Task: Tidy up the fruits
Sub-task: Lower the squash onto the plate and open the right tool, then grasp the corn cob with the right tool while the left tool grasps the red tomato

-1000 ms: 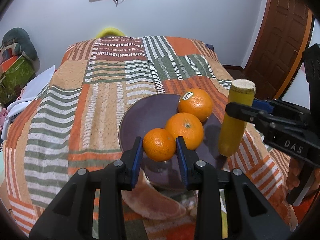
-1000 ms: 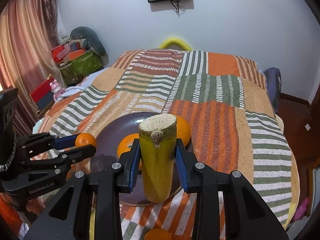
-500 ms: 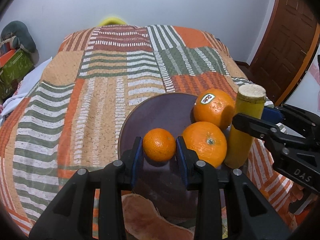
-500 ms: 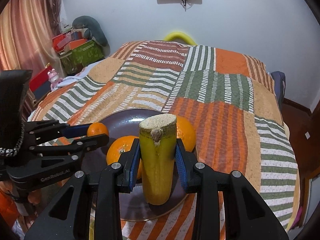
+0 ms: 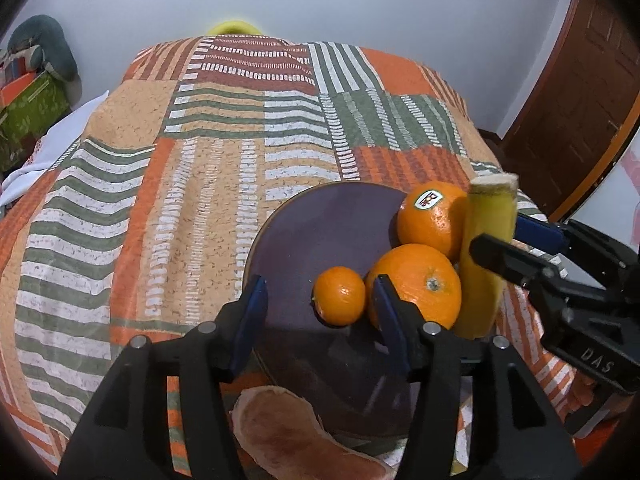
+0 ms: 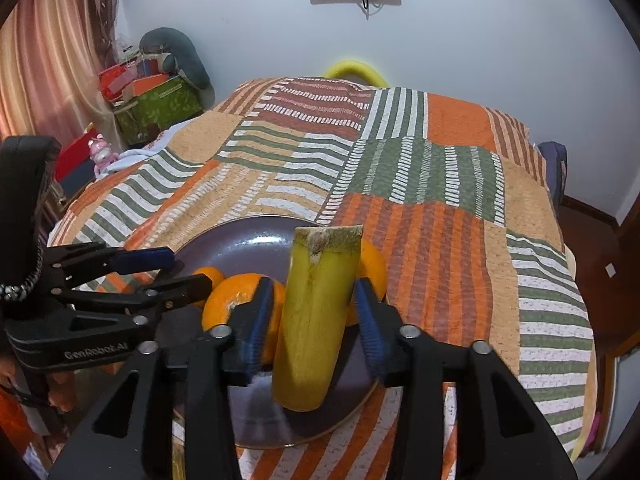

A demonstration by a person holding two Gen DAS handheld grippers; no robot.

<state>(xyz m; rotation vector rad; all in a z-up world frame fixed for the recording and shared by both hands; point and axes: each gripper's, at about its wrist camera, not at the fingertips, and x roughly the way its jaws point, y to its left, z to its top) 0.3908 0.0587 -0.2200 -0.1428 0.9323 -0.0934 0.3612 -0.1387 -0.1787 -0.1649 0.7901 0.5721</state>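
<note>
A dark purple plate (image 5: 320, 232) lies on the patchwork bedspread. On it sit a small mandarin (image 5: 339, 295), a large orange (image 5: 420, 284) and a stickered orange (image 5: 432, 220). My left gripper (image 5: 318, 312) is open, and the mandarin rests free between its fingers, near the right one. My right gripper (image 6: 314, 320) is opening around an upright cut banana piece (image 6: 316, 316) whose lower end stands on the plate (image 6: 248, 240); gaps show on both sides. The banana also shows in the left wrist view (image 5: 482, 264).
A pinkish fruit peel (image 5: 296, 440) lies at the plate's near edge. The bedspread (image 5: 160, 184) stretches far and left. Boxes and a grey cushion (image 6: 172, 56) stand beside the bed on the left. A wooden door (image 5: 580, 100) is at the right.
My left gripper opened and let go of the mandarin, which now rests on the plate. My right gripper lowered the banana piece onto the plate and its fingers spread apart.
</note>
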